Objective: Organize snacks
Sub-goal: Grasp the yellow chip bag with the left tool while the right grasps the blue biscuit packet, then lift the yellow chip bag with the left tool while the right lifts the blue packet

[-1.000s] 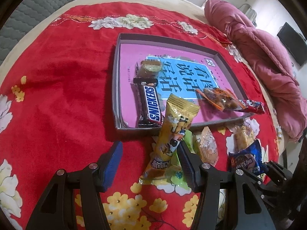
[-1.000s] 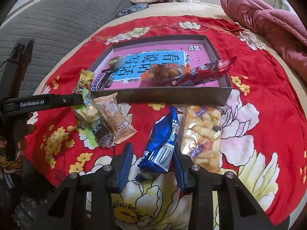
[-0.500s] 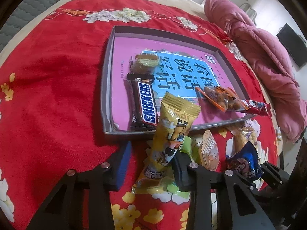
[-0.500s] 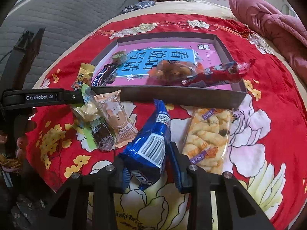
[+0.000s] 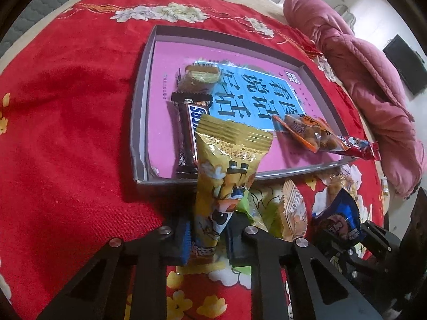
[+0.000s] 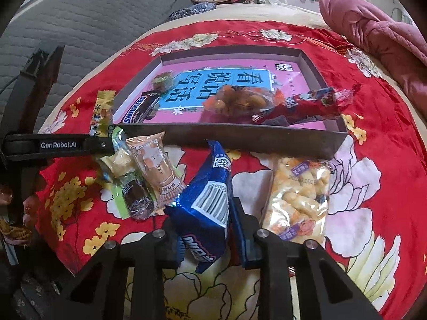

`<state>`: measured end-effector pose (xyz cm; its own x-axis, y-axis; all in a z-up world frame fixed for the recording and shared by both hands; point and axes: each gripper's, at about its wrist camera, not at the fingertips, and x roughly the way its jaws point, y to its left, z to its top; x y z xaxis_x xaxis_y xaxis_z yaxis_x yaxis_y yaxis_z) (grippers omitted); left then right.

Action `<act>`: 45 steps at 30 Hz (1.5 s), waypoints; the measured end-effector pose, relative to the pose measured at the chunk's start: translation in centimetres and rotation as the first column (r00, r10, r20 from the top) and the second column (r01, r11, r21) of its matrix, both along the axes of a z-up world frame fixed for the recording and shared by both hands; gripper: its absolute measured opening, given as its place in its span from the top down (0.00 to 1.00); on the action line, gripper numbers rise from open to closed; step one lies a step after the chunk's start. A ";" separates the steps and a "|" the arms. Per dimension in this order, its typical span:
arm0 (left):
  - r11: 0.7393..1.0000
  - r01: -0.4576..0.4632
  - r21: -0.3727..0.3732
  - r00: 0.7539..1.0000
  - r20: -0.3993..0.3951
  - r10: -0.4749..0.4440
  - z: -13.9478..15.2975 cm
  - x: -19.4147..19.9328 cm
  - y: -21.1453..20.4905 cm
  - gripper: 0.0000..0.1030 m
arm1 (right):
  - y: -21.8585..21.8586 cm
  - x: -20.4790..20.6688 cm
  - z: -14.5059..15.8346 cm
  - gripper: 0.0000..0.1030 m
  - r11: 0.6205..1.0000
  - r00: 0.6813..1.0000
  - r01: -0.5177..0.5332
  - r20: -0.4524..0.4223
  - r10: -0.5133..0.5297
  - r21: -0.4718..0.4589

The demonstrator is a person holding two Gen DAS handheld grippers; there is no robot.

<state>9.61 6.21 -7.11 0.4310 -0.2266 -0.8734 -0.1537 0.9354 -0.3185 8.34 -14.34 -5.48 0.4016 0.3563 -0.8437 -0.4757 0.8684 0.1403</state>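
Note:
My left gripper (image 5: pixel 206 236) is shut on a yellow snack packet (image 5: pixel 226 170) and holds it raised before the near wall of the grey box (image 5: pixel 138 106). My right gripper (image 6: pixel 208 237) is shut on a blue snack packet (image 6: pixel 208 202), also seen in the left wrist view (image 5: pixel 339 221), lifted off the red cloth. The box (image 6: pixel 240 138) has a pink floor and holds a Snickers bar (image 5: pixel 186 130), a small brown cake packet (image 5: pixel 200 77), an orange nut packet (image 5: pixel 307 133) and a red stick packet (image 6: pixel 307 104).
On the red flowered cloth before the box lie a peach packet (image 6: pixel 154 168), a green-edged dark packet (image 6: pixel 128 186) and a clear packet of yellow puffs (image 6: pixel 299 189). A pink quilt (image 5: pixel 368 74) lies to the right. The left gripper's arm (image 6: pixel 56 145) crosses the right wrist view.
Both grippers closed on their packets and lifted them. The left one moved toward the box with the yellow packet; the right one raised the blue packet off the cloth.

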 end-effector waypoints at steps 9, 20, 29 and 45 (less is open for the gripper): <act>1.000 -0.001 -0.018 1.000 0.021 0.002 0.8 -0.6 0.3 0.83 | -1.4 0.2 0.8 0.78 0.997 0.999 0.037 0.008 -0.037 0.068; 0.998 -0.036 -0.043 0.998 0.040 0.038 2.1 -2.0 1.7 0.84 | -1.7 -0.1 1.6 0.78 0.994 0.999 0.032 0.027 -0.035 0.106; 0.996 -0.081 -0.039 0.995 0.053 0.083 3.2 -3.2 3.1 0.85 | -2.1 -0.2 1.9 0.78 0.992 0.999 0.036 0.033 -0.040 0.124; 0.995 -0.094 -0.027 0.990 0.103 0.096 5.7 -3.5 2.9 0.86 | -2.0 -0.2 2.4 0.78 0.989 0.999 0.027 0.042 -0.033 0.144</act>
